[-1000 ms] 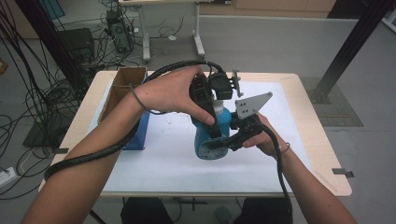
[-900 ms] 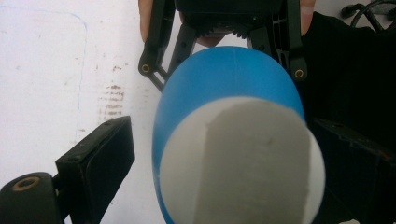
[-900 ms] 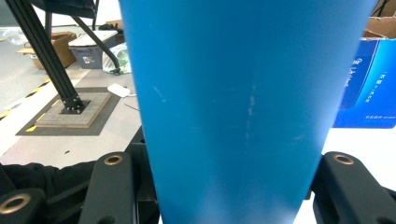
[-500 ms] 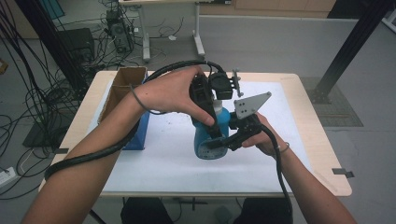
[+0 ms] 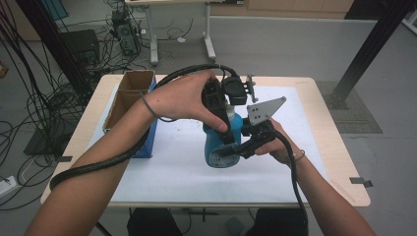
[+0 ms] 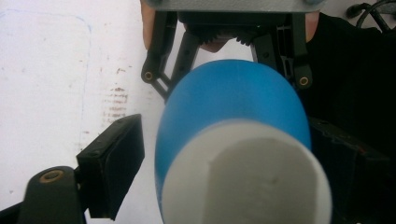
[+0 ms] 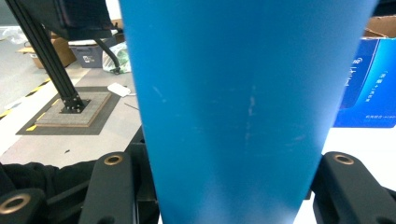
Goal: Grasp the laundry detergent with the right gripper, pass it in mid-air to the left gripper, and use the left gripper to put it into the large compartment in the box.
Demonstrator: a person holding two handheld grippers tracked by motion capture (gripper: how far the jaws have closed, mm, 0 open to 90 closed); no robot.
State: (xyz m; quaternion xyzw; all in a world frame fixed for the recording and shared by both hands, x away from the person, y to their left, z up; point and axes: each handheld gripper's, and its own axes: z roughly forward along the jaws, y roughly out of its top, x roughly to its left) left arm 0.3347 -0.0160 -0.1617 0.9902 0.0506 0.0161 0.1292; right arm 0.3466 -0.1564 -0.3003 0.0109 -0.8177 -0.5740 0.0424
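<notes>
From my remote seat, nearest the bottom of the high view I see the person's two forearms reaching up toward the frame centre, a thick black cable (image 5: 93, 164) draped along the left one. The right gripper (image 5: 235, 147), just right of centre, has its jaws closed on the lower body of a blue plastic bottle with a white cap (image 5: 221, 142); in the right gripper view that blue bottle (image 7: 243, 107) stands between the two black jaws, pressed on both sides. The left gripper (image 5: 216, 110) comes down over the bottle's top. In the left gripper view (image 6: 224, 154) the white cap (image 6: 247, 177) sits between its jaws, the left jaw standing clear of it, so this gripper is wide. The bottle is held above the white sheet (image 5: 172, 167) covering the wooden worktop (image 5: 344, 162). Farther up, at upper left, an open cardboard box with a blue side (image 5: 129, 105) stands on the worktop.
</notes>
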